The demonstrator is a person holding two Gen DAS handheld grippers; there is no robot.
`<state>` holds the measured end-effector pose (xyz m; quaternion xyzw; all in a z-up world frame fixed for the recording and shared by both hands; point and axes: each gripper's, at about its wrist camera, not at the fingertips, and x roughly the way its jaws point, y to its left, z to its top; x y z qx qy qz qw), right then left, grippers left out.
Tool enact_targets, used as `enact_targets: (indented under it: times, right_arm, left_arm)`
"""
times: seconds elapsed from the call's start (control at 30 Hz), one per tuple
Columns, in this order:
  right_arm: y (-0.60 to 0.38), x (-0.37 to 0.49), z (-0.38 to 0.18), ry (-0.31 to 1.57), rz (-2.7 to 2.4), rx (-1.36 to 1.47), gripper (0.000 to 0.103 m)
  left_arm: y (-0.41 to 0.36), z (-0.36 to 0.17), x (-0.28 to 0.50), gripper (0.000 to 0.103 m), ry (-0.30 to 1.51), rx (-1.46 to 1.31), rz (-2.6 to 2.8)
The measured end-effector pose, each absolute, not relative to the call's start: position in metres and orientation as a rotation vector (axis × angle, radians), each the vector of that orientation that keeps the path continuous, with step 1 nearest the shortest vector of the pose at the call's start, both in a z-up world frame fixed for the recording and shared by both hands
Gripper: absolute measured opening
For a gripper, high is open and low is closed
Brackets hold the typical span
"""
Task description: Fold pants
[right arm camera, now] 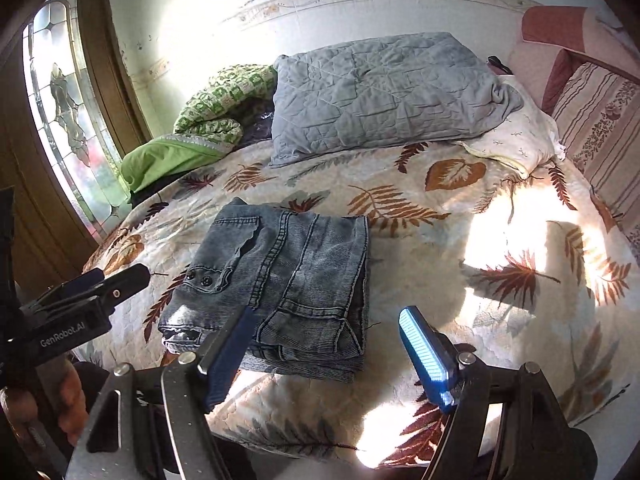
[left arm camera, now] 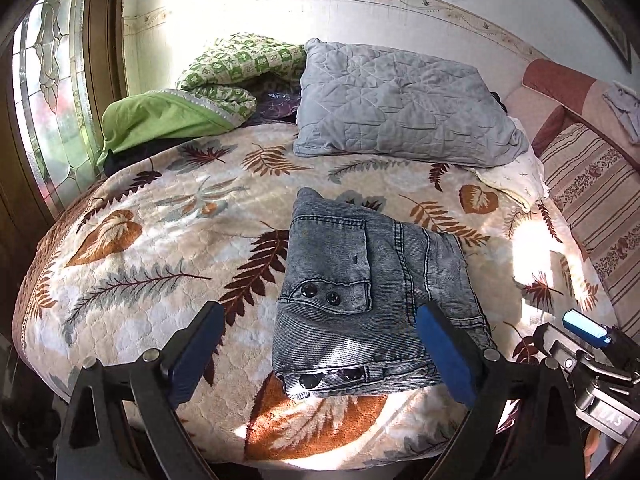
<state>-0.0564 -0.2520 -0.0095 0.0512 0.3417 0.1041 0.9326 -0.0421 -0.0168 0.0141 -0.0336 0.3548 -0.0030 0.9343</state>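
The grey-blue denim pants (left arm camera: 372, 300) lie folded into a compact rectangle on the leaf-print bedspread (left arm camera: 152, 248), near its front edge. They also show in the right wrist view (right arm camera: 288, 284). My left gripper (left arm camera: 320, 320) is open and empty, above the near end of the pants, its blue pads wide apart. My right gripper (right arm camera: 326, 322) is open and empty, above the near right corner of the pants. The left gripper also shows at the left of the right wrist view (right arm camera: 100, 284), and the right gripper at the right edge of the left wrist view (left arm camera: 584, 330).
A grey quilted pillow (left arm camera: 400, 104) and a green blanket (left arm camera: 180, 116) lie at the far side of the bed. A white pillow (right arm camera: 516, 144) lies at the right. A striped headboard cushion (right arm camera: 600, 120) stands at far right. A glass-panelled door (left arm camera: 52, 92) is at left.
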Motion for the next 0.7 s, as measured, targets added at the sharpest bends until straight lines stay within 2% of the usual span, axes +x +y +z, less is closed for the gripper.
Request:
enact_targets:
  times: [0.03, 0.37, 0.7]
  right_arm:
    - [-0.252, -0.057, -0.010, 0.702, 0.218, 0.103, 0.078]
    - [-0.256, -0.057, -0.017, 0.723, 0.223, 0.118, 0.078]
    - [-0.288, -0.011, -0.039, 0.865, 0.259, 0.331, 0.078]
  left_arm:
    - [-0.018, 0.013, -0.041, 0.101, 0.733, -0.073, -0.007]
    - [-0.021, 0.008, -0.040, 0.102, 0.749, -0.065, -0.010]
    - [0.024, -0.006, -0.017, 0.102, 0.794, -0.141, 0.056]
